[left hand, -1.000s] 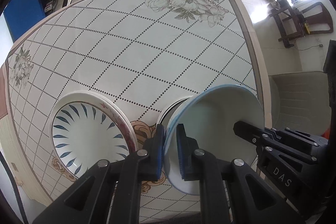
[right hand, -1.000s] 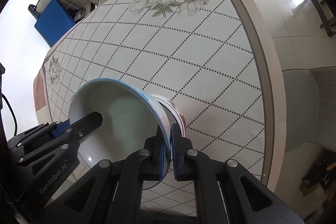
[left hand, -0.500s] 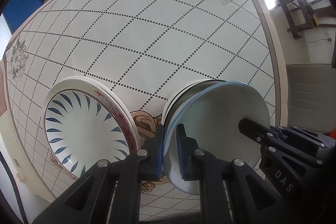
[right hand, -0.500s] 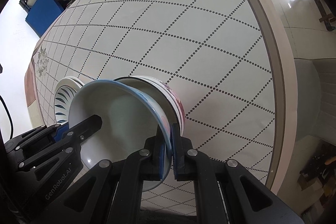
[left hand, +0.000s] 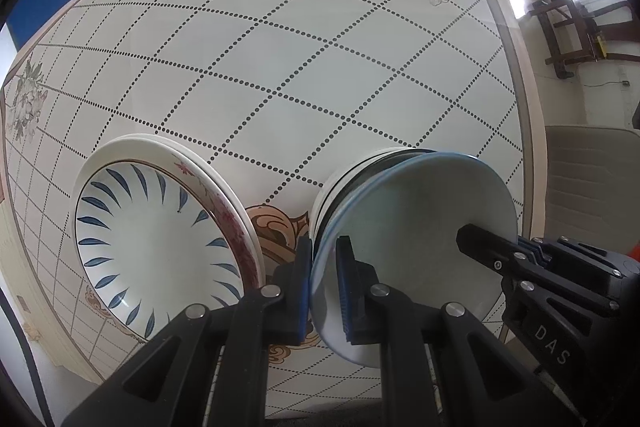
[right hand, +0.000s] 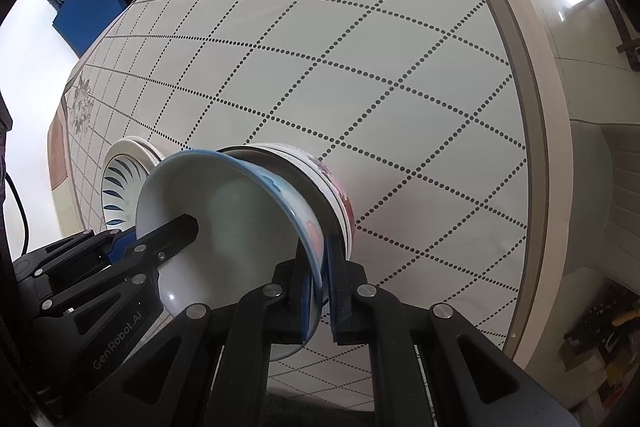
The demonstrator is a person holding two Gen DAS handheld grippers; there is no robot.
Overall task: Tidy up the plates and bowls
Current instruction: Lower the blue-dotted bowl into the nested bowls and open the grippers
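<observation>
Because I have the blue-rimmed bowl (left hand: 420,251) pinched at two opposite spots on its rim, it hangs level enough to nest rather than tip. My left gripper (left hand: 323,279) is clamped on the near left edge of the rim, one pad inside and one outside, and my right gripper (right hand: 320,283) is clamped on the opposite edge in the same way — each shows up in the other's view as a black finger reaching into the bowl's white hollow. The bowl sits over the stack of bowls (right hand: 320,179), whose dark-edged and red-flowered rims peek out behind it; whether it is fully seated or just resting in the top one I cannot tell, though I judge it close to home.

Just beside that stack, to its left, stands the stack of plates (left hand: 160,239), topped by a deep plate with blue leaf strokes and ringed by a pink-flowered rim. It is apart from the bowls, but my left gripper's outer finger sits in the gap between them, so I would open that side gently. The rest of the round table (left hand: 280,67), with its dotted lattice cloth, holds nothing else in view, and its edge lies well to the right.
</observation>
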